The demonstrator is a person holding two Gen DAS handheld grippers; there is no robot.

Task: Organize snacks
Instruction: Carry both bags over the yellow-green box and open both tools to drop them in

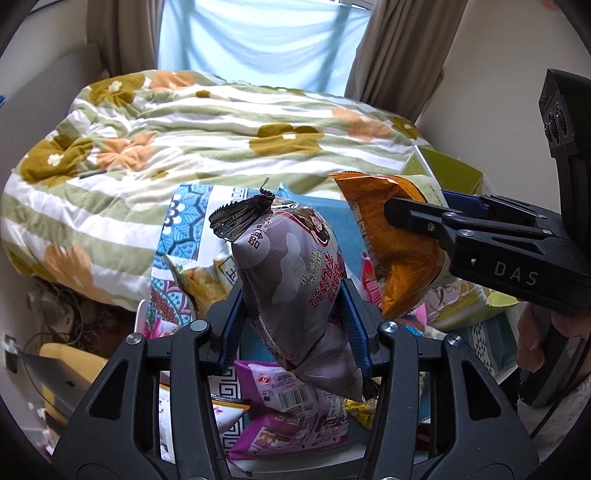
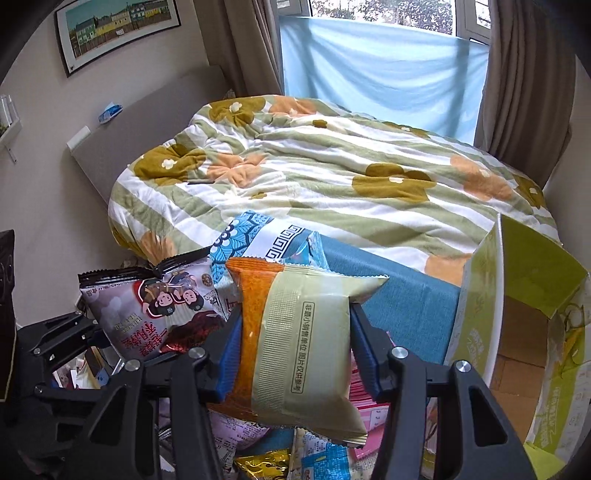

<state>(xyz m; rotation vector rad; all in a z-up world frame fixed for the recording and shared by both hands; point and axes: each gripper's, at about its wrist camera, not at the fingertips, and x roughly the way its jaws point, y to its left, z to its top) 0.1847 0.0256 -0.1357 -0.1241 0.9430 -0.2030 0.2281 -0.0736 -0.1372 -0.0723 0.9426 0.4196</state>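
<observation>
The left gripper (image 1: 291, 325) is clamped on a grey snack bag (image 1: 295, 280), its blue pads (image 1: 231, 325) pressing into the bag's lower half from both sides; the bag stands tilted, its black crimped top leaning up and to the left, lifted clear of the pile below. The same grey bag (image 2: 155, 314) shows at the left of the right wrist view, held up beside the other one. The right gripper (image 2: 295, 354) is closed on an orange bag (image 2: 299, 347) with a pale green back panel and a printed seam, the pads (image 2: 364, 350) squeezing its middle; the bag hangs roughly upright, its upper corners spreading out above the fingers. In the left wrist view that orange bag (image 1: 402, 258) sits to the right of the grey one, near but not touching, with the right gripper (image 1: 413, 218) reaching in from the right edge. Beneath both bags lies a heap of loose snacks on a patterned cloth (image 2: 388, 288): purple packets (image 1: 280, 395) directly under the grey bag, a gold packet (image 2: 262, 465) and a blue-and-white packet (image 2: 325, 461) low in the right view, and pink packets (image 2: 369, 410) behind the orange bag. A green box (image 2: 517, 332) stands open at the right, its flap raised, just beside the cloth. Behind everything spreads a bed with a flowered quilt (image 2: 332, 177), and beyond it a window covered by a light blue sheet (image 2: 384, 70) between brown curtains (image 2: 524, 74). A framed picture (image 2: 118, 29) hangs on the wall at upper left.
</observation>
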